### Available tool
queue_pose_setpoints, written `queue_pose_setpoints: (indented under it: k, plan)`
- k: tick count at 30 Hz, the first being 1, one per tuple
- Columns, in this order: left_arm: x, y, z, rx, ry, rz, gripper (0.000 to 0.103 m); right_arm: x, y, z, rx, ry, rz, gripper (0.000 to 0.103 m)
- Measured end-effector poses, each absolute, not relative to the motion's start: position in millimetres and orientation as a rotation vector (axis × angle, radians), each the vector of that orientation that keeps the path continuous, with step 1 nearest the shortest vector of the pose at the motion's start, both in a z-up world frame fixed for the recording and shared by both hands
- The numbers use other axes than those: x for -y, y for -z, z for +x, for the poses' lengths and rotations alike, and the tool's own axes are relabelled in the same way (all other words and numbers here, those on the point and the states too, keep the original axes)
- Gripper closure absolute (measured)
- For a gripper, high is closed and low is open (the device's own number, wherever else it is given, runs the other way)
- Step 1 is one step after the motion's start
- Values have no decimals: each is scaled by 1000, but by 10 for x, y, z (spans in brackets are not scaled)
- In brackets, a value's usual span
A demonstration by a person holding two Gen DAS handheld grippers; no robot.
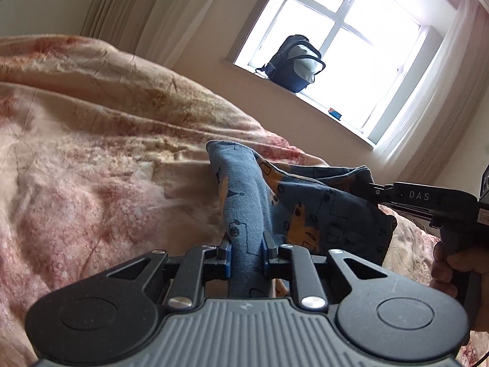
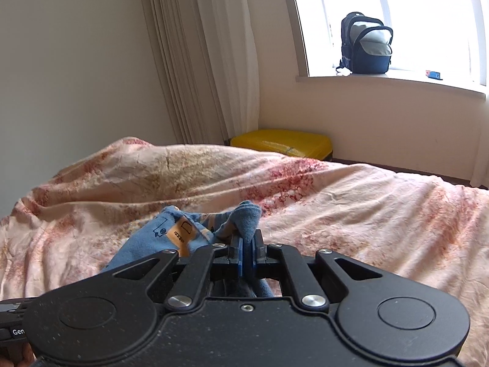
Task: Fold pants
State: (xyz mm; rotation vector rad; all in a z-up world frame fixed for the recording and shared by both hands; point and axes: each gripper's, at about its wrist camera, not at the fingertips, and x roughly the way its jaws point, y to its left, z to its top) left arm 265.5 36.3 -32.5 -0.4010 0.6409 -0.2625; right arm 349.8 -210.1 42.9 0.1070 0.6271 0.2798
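Observation:
The pants (image 1: 293, 202) are blue with orange and black drawings. They hang bunched above the bed between my two grippers. My left gripper (image 1: 246, 246) is shut on a thick fold of the pants. My right gripper (image 2: 247, 246) is shut on another edge of the pants (image 2: 171, 238), which drape to its left. The right gripper also shows in the left wrist view (image 1: 371, 188), gripping the cloth's far right edge, with a hand on its handle. The lower part of the pants is hidden behind the gripper bodies.
A bed with a rumpled pink floral cover (image 1: 91, 153) lies under and beyond the pants; it also fills the right wrist view (image 2: 351, 202). A dark backpack (image 2: 365, 44) stands on the window sill. A yellow bin (image 2: 284, 145) is past the bed. Curtains (image 2: 207, 55) hang by the window.

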Motion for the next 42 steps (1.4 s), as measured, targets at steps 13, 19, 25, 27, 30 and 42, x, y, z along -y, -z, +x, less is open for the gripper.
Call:
queue_pose_setpoints:
  k: [13,19,25,27,30,42]
  plan:
    - [-485,516,2744,-721,241,-450,81,2130,-145,3712,-690,-219,90,95]
    - [-497,496,2732,-741,198,-431,57,2113,-127,3748,-716,-169,30,66]
    - [-534,397,2667,-714,130,-464,8,2137,-202,3569,-697,-130,6,1]
    - [-524,355,2644,-705,106,-451,0,2128,-212,3479,-695,-126,-19,1]
    - [-475,283,2580,-672,75,-397,0,2104,-234,3320,-683,-125,-45,1]
    - [-196,90,1901,-602,36,-135,0,2208,-405,2125,-541,-63,43,1]
